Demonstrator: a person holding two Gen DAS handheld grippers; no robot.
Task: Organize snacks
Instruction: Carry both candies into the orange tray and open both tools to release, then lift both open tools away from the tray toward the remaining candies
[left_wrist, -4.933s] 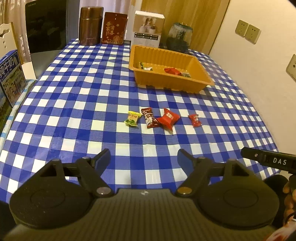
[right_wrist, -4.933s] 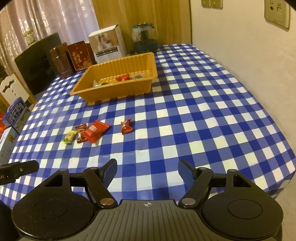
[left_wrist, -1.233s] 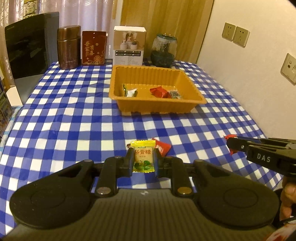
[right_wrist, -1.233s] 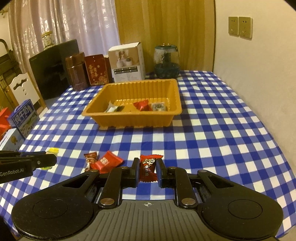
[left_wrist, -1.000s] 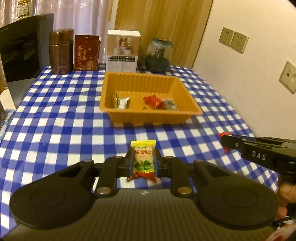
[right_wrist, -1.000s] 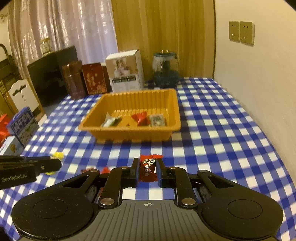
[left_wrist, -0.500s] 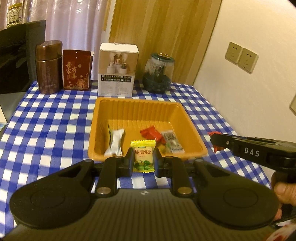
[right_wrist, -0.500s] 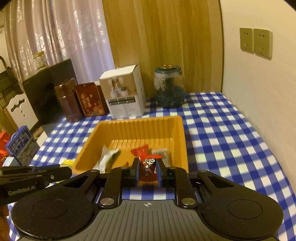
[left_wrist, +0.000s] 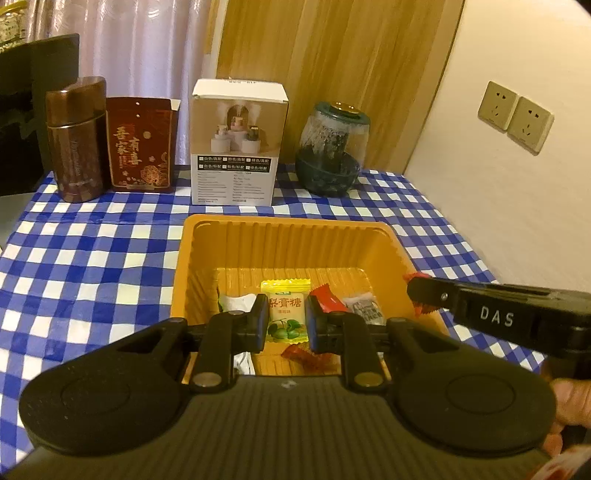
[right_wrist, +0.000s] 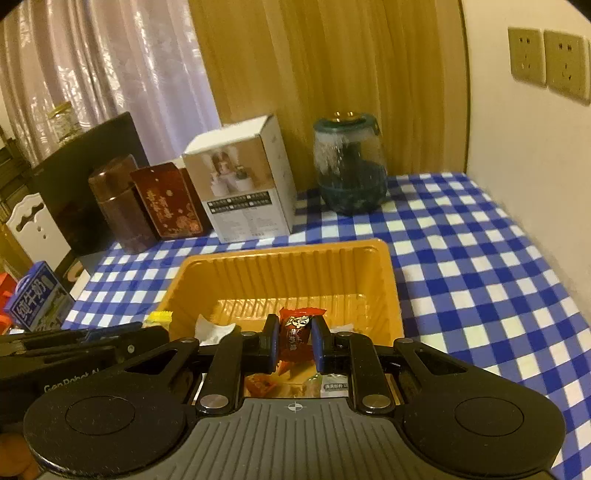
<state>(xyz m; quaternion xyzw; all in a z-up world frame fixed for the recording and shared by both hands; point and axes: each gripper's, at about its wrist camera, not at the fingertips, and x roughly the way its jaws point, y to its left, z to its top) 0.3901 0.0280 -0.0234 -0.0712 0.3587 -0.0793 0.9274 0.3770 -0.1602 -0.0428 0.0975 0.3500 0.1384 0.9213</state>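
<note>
Blue-and-white checked tablecloth (left_wrist: 92, 266) covers the table, with a wood-panelled wall and pale curtains behind; a white printed carton (left_wrist: 238, 142), a dark glass jar (left_wrist: 334, 147), a red printed box (left_wrist: 142, 144) and a brown cylindrical tin (left_wrist: 75, 138) stand along the far edge, clear of the work area. Centred ahead sits the orange ribbed plastic tray (left_wrist: 295, 236), the apparent collection point, already containing several wrapped snacks. Both tools hover over its near rim, presumably positioned for release into it. The left gripper (left_wrist: 284, 321) is closed tight on a yellow-green wrapped candy (left_wrist: 286, 314), held upright by its sides. The right gripper (right_wrist: 293, 341) is likewise clamped on a red-brown wrapped candy (right_wrist: 297, 334), suspended above the tray interior
</note>
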